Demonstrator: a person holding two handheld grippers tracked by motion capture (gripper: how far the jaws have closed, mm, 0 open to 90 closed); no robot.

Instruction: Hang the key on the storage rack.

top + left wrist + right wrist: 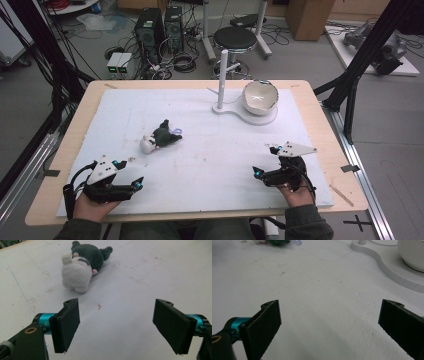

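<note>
A small plush toy (pixel 160 137), dark green with a white head, lies on its side on the white mat (pixel 200 165) left of centre. In the left gripper view the plush toy (pixel 82 265) lies ahead, a little left of the jaws. My left gripper (pixel 131 174) rests near the front left of the mat, open and empty. At the front right, my right gripper (pixel 265 160) is also open with nothing between its jaws. A white bowl (pixel 260 96) sits on a white base with an upright post (pixel 222 80) at the back right.
The white base's curved edge (pixel 387 267) and the bowl (pixel 412 255) lie ahead right of the right gripper. The wooden table edge (pixel 50 200) frames the mat. A stool, computer towers and cables stand on the floor beyond the table.
</note>
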